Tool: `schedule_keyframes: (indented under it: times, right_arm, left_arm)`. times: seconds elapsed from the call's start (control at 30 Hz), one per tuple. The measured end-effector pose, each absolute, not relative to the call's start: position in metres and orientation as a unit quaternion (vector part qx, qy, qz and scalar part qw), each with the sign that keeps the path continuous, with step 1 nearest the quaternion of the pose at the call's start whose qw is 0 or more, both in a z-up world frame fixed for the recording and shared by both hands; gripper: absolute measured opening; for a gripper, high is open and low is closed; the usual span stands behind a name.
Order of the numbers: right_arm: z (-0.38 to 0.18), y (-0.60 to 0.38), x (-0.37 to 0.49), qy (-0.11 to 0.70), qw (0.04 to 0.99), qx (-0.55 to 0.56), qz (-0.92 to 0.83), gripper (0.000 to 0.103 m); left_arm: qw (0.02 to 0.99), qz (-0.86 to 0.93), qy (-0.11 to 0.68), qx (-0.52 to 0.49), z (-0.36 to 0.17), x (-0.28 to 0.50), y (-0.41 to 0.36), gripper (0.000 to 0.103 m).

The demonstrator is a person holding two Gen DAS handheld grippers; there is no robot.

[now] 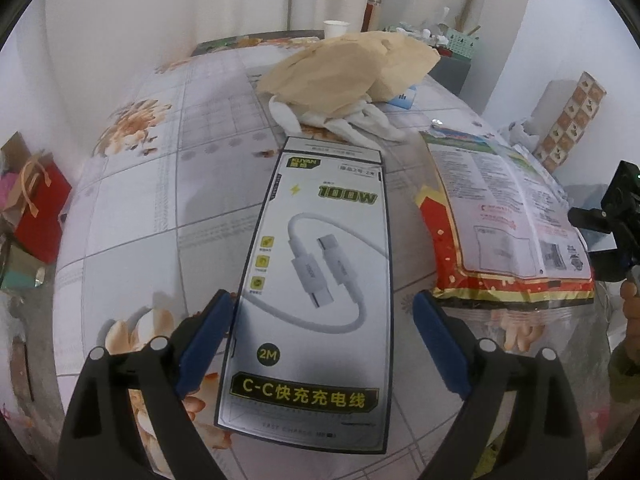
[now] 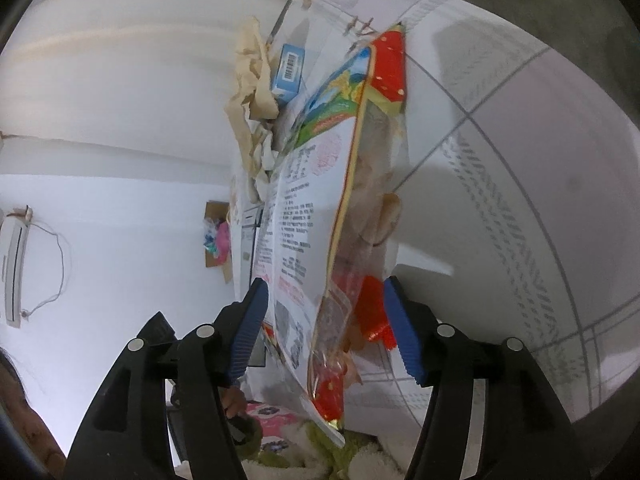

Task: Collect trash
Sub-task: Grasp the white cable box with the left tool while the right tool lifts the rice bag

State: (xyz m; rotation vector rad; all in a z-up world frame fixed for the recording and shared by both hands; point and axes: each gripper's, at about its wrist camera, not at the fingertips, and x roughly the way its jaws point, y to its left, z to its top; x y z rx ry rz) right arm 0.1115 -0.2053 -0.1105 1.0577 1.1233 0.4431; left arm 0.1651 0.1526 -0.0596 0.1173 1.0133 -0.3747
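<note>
- Blue-padded left tongs hover wide open either side of the cable box, which lies flat on the counter.
- Right tongs stand open around the snack bag edge (contact unclear); next, squeeze and lift.
- Beyond: crumpled brown paper, white gloves, nothing blocking.

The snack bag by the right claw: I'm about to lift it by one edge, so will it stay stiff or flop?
Probably floppy: the snack bag is thin crinkled film and already bends between the right claw fingers. Likely light, looking mostly empty. Its glossy surface may slip, so grip near the sealed edge.
</note>
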Motion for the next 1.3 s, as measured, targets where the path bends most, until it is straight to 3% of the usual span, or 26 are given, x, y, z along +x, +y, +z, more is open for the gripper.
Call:
schedule_keyframes:
  times: [0.23, 0.4, 0.63, 0.87, 1.3]
  right_arm:
    - [-0.109, -0.2, 0.122, 0.505, 0.7, 0.462, 0.202, 0.055]
    - [-0.111, -0.203, 0.12, 0.507, 0.71, 0.451, 0.188, 0.04]
    - [-0.118, -0.202, 0.119, 0.502, 0.706, 0.461, 0.192, 0.029]
    - [-0.127, -0.212, 0.11, 0.464, 0.667, 0.534, 0.236, 0.014]
    - [-0.099, -0.23, 0.091, 0.406, 0.674, 0.555, 0.271, 0.009]
  left_arm:
    - [0.842, -0.182, 0.508, 0.013, -0.069, 0.172, 0.158, 0.086]
    - [0.839, -0.179, 0.513, -0.006, -0.075, 0.171, 0.162, 0.082]
    - [0.844, -0.176, 0.507, -0.012, -0.075, 0.168, 0.161, 0.082]
    - [0.849, -0.183, 0.495, -0.03, -0.072, 0.164, 0.17, 0.081]
    - [0.869, -0.205, 0.445, -0.067, -0.037, 0.159, 0.18, 0.08]
